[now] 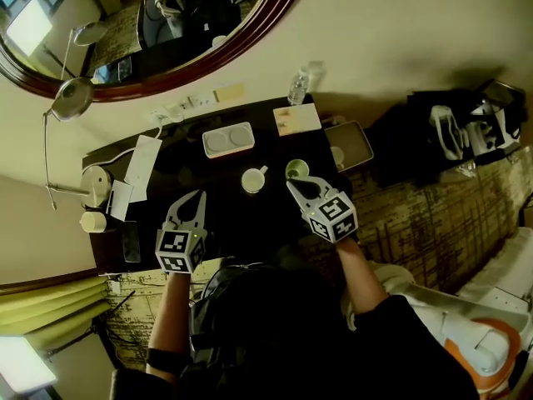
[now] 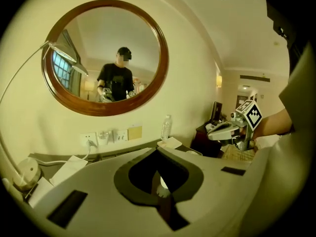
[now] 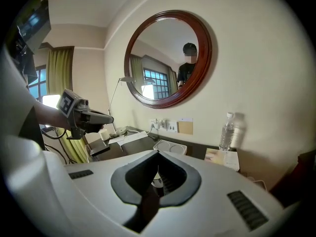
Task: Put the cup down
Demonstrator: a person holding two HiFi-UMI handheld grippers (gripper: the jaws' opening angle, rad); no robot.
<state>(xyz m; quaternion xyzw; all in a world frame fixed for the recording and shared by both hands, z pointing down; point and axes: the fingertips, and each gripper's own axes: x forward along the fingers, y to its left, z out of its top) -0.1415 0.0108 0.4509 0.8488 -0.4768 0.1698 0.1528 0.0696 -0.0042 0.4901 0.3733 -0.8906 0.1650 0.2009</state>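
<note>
Two cups stand on the dark table [image 1: 208,177]. A white cup with a handle [image 1: 254,179] sits in the middle, and a second cup with a greenish inside [image 1: 296,170] sits to its right. My right gripper [image 1: 293,185] [image 3: 158,154] is shut, its tips at the near rim of the greenish cup; I cannot tell whether they touch it. My left gripper [image 1: 196,197] [image 2: 158,152] hovers over the table's front left, shut with nothing between its jaws. A pale cup shape [image 2: 160,184] shows through the left jaws' gap.
A white tray with two round hollows [image 1: 228,139], a card [image 1: 296,119], a water bottle [image 1: 298,86] and a metal tray [image 1: 354,144] line the back. Papers [image 1: 141,167] and a lamp base [image 1: 96,186] sit left. A round mirror [image 1: 275,11] hangs above; bags [image 1: 466,132] lie right.
</note>
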